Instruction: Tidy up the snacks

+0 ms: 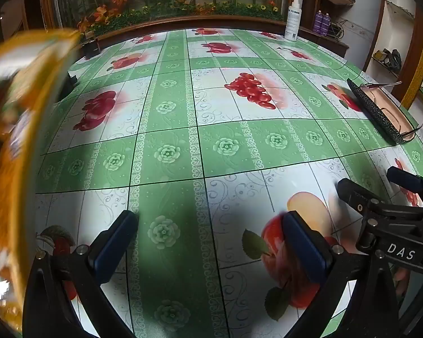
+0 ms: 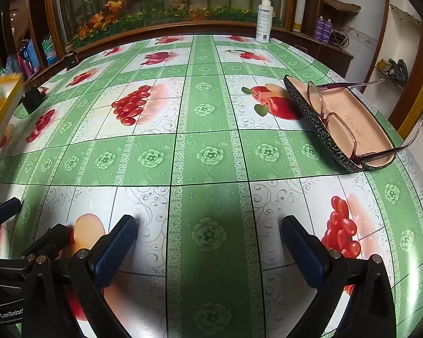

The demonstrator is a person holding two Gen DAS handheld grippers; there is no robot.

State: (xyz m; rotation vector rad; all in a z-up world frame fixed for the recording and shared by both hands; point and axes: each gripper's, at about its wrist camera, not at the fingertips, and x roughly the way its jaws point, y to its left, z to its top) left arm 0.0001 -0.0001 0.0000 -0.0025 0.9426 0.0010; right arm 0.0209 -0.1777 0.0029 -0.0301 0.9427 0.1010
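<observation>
A blurred yellow-orange snack bag [image 1: 17, 129] fills the far left edge of the left wrist view, outside my left gripper's fingers; its yellow edge also shows at the left of the right wrist view [image 2: 0, 107]. My left gripper [image 1: 210, 219] is open and empty over the green fruit-print tablecloth [image 1: 183, 129]. My right gripper [image 2: 208, 224] is open and empty over the same cloth [image 2: 208, 152]. The right gripper also shows at the lower right of the left wrist view [image 1: 380, 186], beside the left one.
An open glasses case [image 2: 349, 129] with purple glasses [image 2: 324, 112] lies at the right, also seen in the left wrist view [image 1: 380, 109]. A white spray bottle [image 2: 263, 19] stands at the back edge. Small black objects [image 2: 32, 98] sit at the left edge.
</observation>
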